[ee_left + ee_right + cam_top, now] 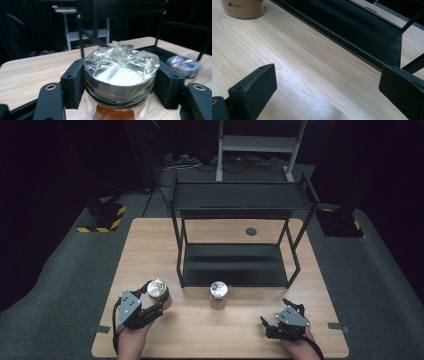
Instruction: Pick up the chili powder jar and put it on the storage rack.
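Left claw clamped on a glass jar, black pads pressed against both sides of its metal lid. Lid wrapped in crinkled clear film, catching the light; rust-brown powder visible through the glass below. From the high view, same left claw at the near left of the wooden table, gripping the jar by its top, hand entering from the bottom edge, claw angled forward and to the right.

Right claw wide apart, nothing between the pads, bare wood grain beneath. In the high view, right claw low at the near right of the table, well apart from the jar, pointing left and forward, hand behind it at the table's edge.

Second jar, also with a shiny film-covered lid and tan contents, upright on the table between the two claws, just in front of the black two-tier metal rack. Same second jar at the top left of the right gripper view, rack's lower shelf running diagonally past it.
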A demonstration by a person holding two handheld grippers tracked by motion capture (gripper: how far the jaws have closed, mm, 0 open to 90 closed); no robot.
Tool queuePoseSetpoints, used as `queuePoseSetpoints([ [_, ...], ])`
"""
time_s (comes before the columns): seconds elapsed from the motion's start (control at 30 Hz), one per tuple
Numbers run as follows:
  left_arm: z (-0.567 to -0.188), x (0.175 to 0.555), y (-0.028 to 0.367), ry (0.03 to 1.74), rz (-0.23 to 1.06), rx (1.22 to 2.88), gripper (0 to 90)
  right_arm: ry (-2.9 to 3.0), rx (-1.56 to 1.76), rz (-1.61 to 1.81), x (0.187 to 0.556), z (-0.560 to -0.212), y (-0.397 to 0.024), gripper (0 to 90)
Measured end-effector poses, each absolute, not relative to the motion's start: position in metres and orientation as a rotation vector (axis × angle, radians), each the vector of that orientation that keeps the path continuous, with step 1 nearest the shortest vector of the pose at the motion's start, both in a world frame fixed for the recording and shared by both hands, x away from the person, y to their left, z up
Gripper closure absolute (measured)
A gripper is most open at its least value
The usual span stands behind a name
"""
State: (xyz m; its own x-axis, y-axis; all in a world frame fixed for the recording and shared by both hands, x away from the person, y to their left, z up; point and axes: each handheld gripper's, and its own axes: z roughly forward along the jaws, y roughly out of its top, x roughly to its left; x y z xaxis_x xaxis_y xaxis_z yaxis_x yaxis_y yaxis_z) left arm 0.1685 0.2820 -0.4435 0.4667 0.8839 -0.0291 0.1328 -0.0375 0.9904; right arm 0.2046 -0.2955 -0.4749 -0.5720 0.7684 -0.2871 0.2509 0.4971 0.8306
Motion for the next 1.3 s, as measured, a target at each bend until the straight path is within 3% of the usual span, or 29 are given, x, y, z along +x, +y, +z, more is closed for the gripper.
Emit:
queuePoseSetpoints([
  [0.7, -0.405, 0.200, 0.243, 0.829, 0.732, 1.473, 34.2, 2.080, 0.839, 1.026, 0.205, -0.475, -0.298, 0.5],
  [1.3, -0.378, 0.220, 0.235, 0.810, 0.745, 1.439, 34.2, 2.078, 0.839, 1.028, 0.205, -0.475, -0.299, 0.5],
])
